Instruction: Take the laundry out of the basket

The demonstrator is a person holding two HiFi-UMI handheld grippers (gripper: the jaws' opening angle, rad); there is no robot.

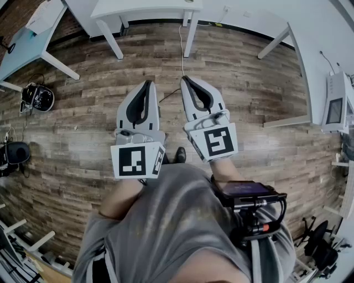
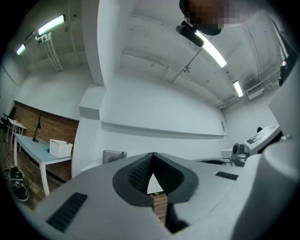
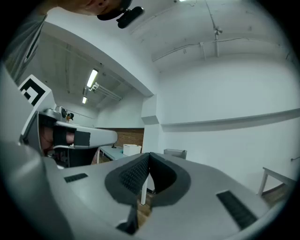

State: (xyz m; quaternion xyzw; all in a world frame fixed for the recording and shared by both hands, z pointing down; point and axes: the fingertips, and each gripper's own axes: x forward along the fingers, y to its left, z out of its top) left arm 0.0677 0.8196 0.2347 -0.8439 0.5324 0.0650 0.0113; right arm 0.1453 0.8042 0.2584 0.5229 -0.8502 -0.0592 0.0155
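I am looking down over a grey shirt (image 1: 166, 232) at the bottom of the head view, with a dark screen (image 1: 246, 189) riding at lower right. Just above the shirt I am holding both claws out side by side at frame centre, roughly level. The left gripper (image 1: 147, 84) is sitting left of centre, its marker cube (image 1: 135, 160) facing me. In its own view the jaw tips are pressing together on nothing, with only floor showing through the hollow below them. The right gripper (image 1: 186, 80) is sitting just beside it, its cube (image 1: 217, 141) tilted. Its jaws are likewise pressed tip to tip and empty.

A dark shoe (image 1: 180, 155) is peeking out between the cubes. Beyond, the wood floor (image 1: 83, 138) is filling the frame, and a thin cable (image 1: 182, 50) is running up it toward a white table (image 1: 146, 10) at top centre. A pale blue table (image 1: 25, 47) is standing at upper left, with a black device (image 1: 37, 98) lying on the floor below it. A white machine (image 1: 336, 102) is standing at the right edge. I cannot tell where the basket or laundry is.
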